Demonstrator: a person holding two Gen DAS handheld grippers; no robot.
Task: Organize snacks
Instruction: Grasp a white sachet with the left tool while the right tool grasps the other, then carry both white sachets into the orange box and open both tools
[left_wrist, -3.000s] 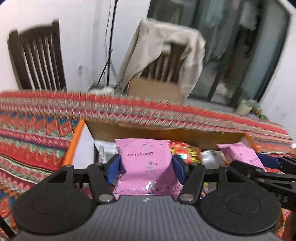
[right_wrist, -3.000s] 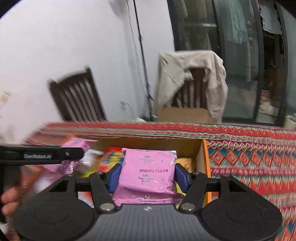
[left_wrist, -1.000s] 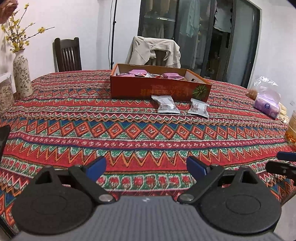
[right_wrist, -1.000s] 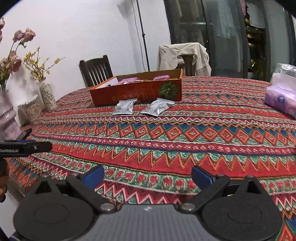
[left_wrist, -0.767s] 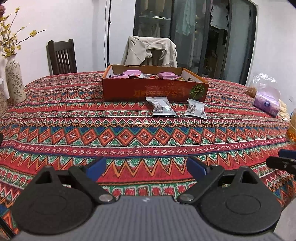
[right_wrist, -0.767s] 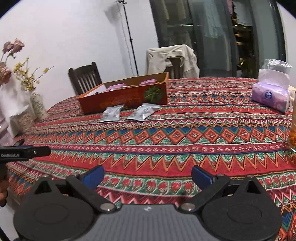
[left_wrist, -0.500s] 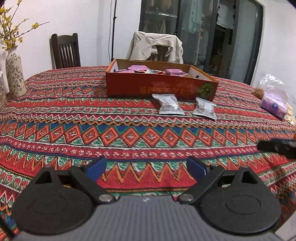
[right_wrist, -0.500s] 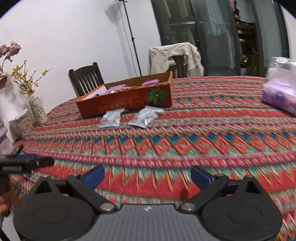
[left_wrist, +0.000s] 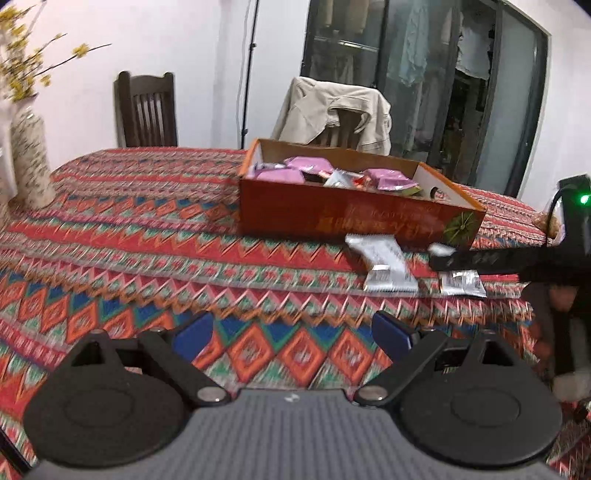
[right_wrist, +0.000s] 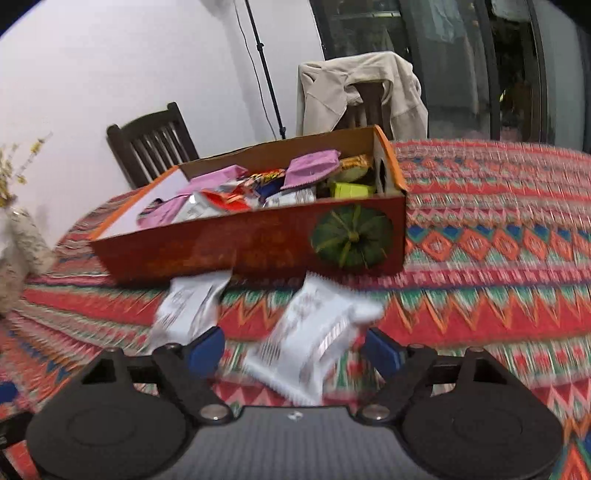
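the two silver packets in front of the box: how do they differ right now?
1. The right silver packet lies between the right hand-held gripper's fingers, whose jaws have just been closing; the left silver packet lies outside them, left of the left finger.
2. The left one's far end touches or tucks under the orange box; the right one sits nearer the camera.

Shared: silvery wrappers, both on the tablecloth, outside the box.

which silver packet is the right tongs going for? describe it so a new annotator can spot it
Start at the orange cardboard box on the patterned tablecloth. Two silver packets lie on the cloth against its front wall. The target packet is the one below the box's green pumpkin print, between the right tongs, whose jaws have just been closing; the other silver packet lies outside them.
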